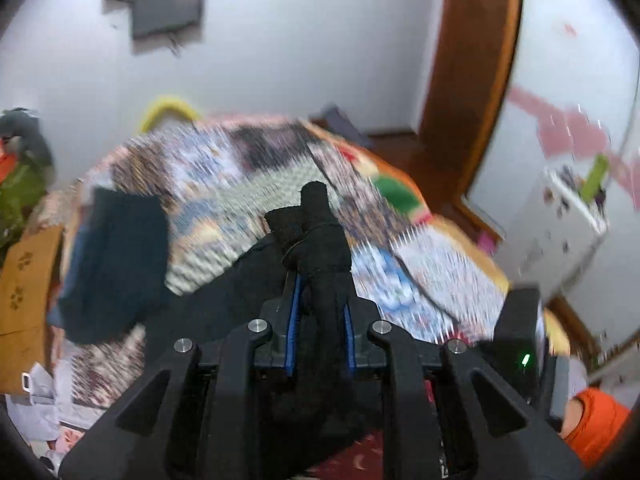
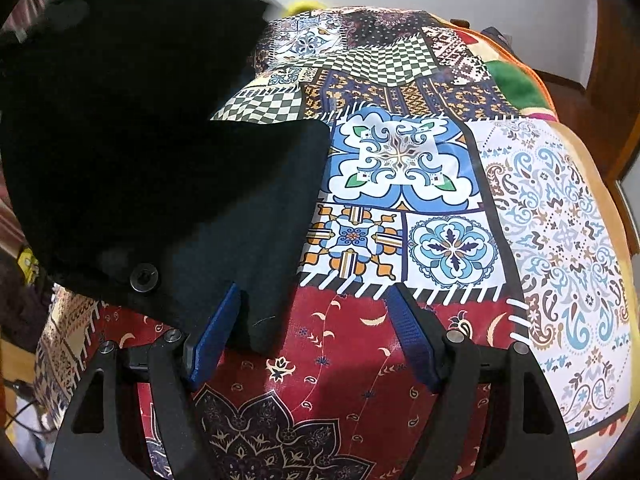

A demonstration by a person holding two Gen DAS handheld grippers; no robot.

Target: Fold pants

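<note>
Left wrist view: left claw (image 1: 320,296) pinches bunched black pants (image 1: 316,248) above the bedspread (image 1: 224,200); right claw (image 2: 316,320) gapes wide, empty.

Pants (image 2: 120,120): black, dark button at waist, left of jaws. Cloth (image 1: 320,240) bunched between blue pads (image 1: 294,312): black. Bedspread (image 2: 400,168): patchwork; red paisley between jaws, blue-white floral tiles ahead, green-white checks beyond, blue-brown paisley on white at right. Blanket (image 2: 516,80) beyond: orange, green. Wall (image 1: 300,60): white. Grippers' frames: black.
</note>
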